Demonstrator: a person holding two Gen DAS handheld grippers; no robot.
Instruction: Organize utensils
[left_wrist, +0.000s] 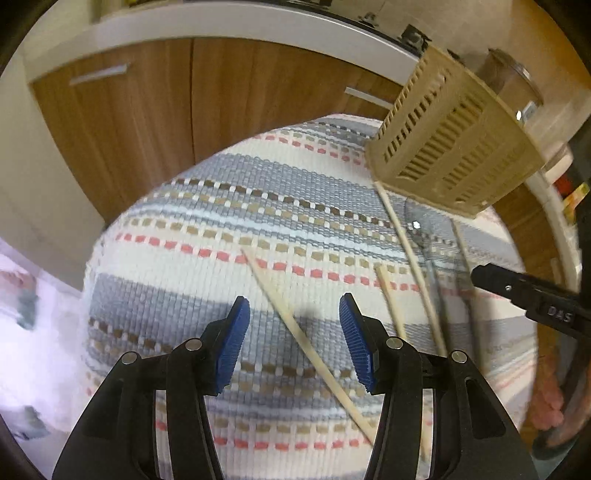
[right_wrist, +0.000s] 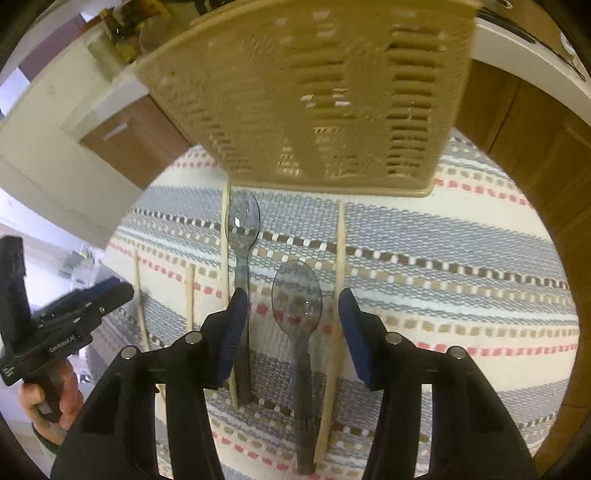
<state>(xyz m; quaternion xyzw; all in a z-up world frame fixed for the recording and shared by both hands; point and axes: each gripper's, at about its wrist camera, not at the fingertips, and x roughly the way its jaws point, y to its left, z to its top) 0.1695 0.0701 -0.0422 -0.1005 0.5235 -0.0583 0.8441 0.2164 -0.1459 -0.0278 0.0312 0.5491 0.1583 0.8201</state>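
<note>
Both grippers wide open, holding nothing, over striped mat (left_wrist: 229, 206).
L gripper (left_wrist: 294, 317): chopstick (left_wrist: 306, 347) btwn pads, lower centre. R gripper (right_wrist: 291, 314): clear spoon (right_wrist: 297, 306) btwn pads, 2nd spoon (right_wrist: 242, 225) beyond; only R view shows spoons sharp. Beige basket (right_wrist: 332, 92) top, far.

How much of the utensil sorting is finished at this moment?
Nothing looks done: two clear spoons and the chopsticks lie on the striped mat, outside the beige basket. Left gripper and right gripper have open, empty jaws. All items remain.

Beige slotted basket (right_wrist: 314, 92), striped mat (left_wrist: 221, 221) (grey, cream, pink dashes), smoky-grey spoons (right_wrist: 297, 295).
</note>
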